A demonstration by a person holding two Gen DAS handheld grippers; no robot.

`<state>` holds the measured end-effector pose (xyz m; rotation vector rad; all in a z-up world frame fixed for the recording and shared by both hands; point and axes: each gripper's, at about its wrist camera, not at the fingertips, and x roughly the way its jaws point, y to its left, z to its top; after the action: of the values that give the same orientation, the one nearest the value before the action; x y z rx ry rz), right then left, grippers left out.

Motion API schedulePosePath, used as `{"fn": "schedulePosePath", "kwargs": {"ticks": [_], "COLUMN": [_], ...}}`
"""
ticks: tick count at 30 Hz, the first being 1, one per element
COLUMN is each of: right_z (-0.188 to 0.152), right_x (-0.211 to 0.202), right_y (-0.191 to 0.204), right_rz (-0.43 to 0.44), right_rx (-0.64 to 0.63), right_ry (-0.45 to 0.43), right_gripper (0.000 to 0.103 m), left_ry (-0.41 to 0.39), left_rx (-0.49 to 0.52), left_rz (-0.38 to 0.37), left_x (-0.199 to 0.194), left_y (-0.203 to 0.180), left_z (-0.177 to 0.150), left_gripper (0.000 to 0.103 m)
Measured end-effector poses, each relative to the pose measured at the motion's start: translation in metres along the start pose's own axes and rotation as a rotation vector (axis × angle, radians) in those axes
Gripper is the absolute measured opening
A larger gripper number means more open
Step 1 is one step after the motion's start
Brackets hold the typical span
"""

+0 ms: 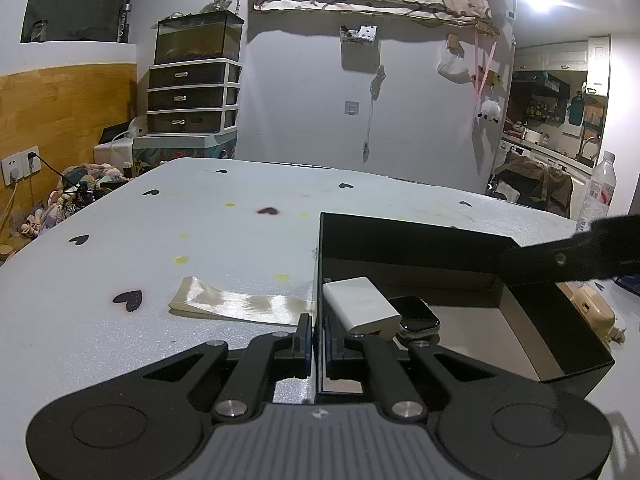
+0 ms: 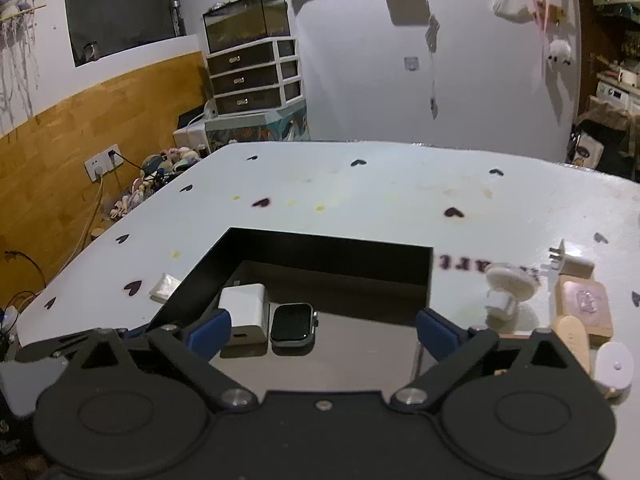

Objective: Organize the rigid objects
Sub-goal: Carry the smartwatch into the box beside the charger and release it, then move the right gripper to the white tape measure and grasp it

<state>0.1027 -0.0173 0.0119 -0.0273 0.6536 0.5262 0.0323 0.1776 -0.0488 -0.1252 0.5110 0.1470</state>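
Note:
An open black box (image 1: 400,236) stands on the white table. On its floor, side by side in the near left corner, lie a white charger (image 1: 360,308) and a dark smartwatch (image 1: 416,314). My left gripper (image 1: 317,340) is shut on the box's left wall, one pad on each side. The right wrist view looks down into the same box (image 2: 328,260), with the charger (image 2: 244,312) and watch (image 2: 292,324) below. My right gripper (image 2: 323,332) hangs over the box's near side, open wide with nothing held. Its dark body (image 1: 580,252) crosses the box's far right corner.
Right of the box lie a white plug adapter (image 2: 572,264), a round white piece (image 2: 508,284), a wooden block (image 2: 584,308) and a beige case (image 1: 592,308). A glossy plastic strip (image 1: 240,304) lies left of the box. A clear bottle (image 1: 600,188) stands far right.

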Motion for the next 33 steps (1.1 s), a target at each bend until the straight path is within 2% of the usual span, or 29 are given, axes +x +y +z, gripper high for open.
{"fn": "schedulePosePath", "kwargs": {"ticks": [11, 17, 26, 33], "right_z": [-0.016, -0.029, -0.057, -0.071], "right_x": [-0.026, -0.049, -0.078, -0.081], "right_y": [-0.018, -0.047, -0.103, -0.146], "right_rz": [-0.033, -0.081, -0.237, -0.372], "right_rx": [0.001, 0.019, 0.054, 0.089], "right_ry": [-0.085, -0.140, -0.206, -0.202], "right_gripper": [0.102, 0.102, 0.102, 0.101], "left_ry": [0.000, 0.000, 0.000, 0.000], "left_rx": [-0.001, -0.001, -0.001, -0.001], "left_rz": [0.000, 0.001, 0.004, 0.003], "left_x": [0.000, 0.000, 0.000, 0.000], "left_y": [0.000, 0.000, 0.000, 0.000], "left_z": [0.000, 0.000, 0.000, 0.000], "left_gripper": [0.006, 0.006, 0.006, 0.006]}}
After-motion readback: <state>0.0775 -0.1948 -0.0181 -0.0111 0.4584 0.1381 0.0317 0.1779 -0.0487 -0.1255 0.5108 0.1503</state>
